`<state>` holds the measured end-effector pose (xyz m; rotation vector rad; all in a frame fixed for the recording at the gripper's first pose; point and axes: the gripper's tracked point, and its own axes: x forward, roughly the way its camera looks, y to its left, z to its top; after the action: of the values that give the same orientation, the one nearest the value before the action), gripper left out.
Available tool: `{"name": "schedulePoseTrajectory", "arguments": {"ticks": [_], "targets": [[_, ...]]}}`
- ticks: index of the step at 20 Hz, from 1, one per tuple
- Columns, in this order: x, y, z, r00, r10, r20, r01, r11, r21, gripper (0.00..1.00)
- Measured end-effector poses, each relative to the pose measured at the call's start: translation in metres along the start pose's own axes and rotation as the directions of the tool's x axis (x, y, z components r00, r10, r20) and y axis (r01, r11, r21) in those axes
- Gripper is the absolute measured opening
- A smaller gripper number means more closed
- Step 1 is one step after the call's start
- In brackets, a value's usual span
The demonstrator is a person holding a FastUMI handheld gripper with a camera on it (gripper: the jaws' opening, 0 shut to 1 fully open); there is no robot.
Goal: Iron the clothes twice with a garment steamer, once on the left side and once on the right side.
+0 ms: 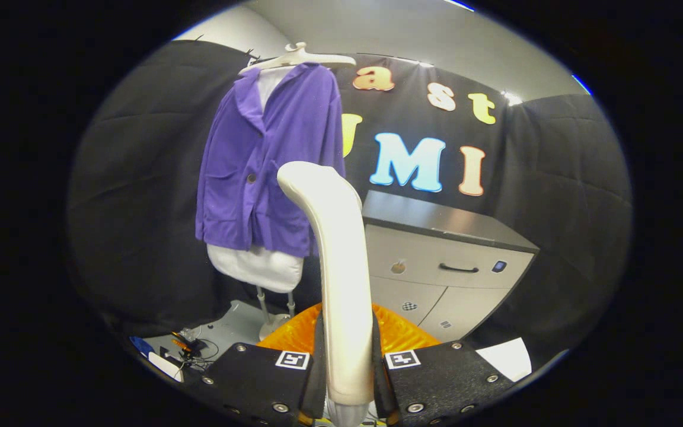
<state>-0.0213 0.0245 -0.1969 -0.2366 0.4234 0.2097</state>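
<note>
- Gripper (347,362) is closed on the garment steamer (338,261): both black fingers (318,356) press against the sides of its white handle, one on each side, with only the handle's width between them.
- Each finger carries a small square black-and-white marker on its upper face, just beside the handle.
- Steamer's long axis runs straight up from between the fingers; the handle stands nearly upright, then curves over at the top so that its rounded head leans toward the jacket side.
- Its grey lower end shows just below the fingers.
- Just beyond the fingers, behind the handle's base, lies an orange ribbed object (401,335); what it is cannot be told.
- Farther ahead, the purple jacket (270,166) hangs on a white hanger (300,57) over a white dress form (258,267) on a thin metal stand (267,308).
- The jacket faces the gripper, with collar open, one dark button at the front and pockets low down.
- The steamer's head overlaps the jacket's lower hem in view, but it sits well short of the cloth and is not touching it.
- On the other side of the handle stands a grey cabinet (448,267) with a dark top, a drawer with a black handle and doors below.
- Cables and small items (187,347) lie on the floor near the stand's foot.
</note>
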Motion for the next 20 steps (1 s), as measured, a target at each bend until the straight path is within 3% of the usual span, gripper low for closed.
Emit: {"name": "schedulePoseTrajectory", "arguments": {"ticks": [5, 10, 18, 20], "targets": [[-0.018, -0.040, 0.056, 0.989, -0.086, 0.117, 0.075, 0.992, 0.098, 0.32], [-0.045, -0.061, 0.114, 0.952, -0.176, 0.251, 0.129, 0.973, 0.192, 0.32], [-0.075, -0.074, 0.138, 0.894, -0.273, 0.356, 0.225, 0.959, 0.170, 0.32], [-0.072, -0.070, 0.134, 0.896, -0.271, 0.352, 0.224, 0.960, 0.168, 0.32]]}}
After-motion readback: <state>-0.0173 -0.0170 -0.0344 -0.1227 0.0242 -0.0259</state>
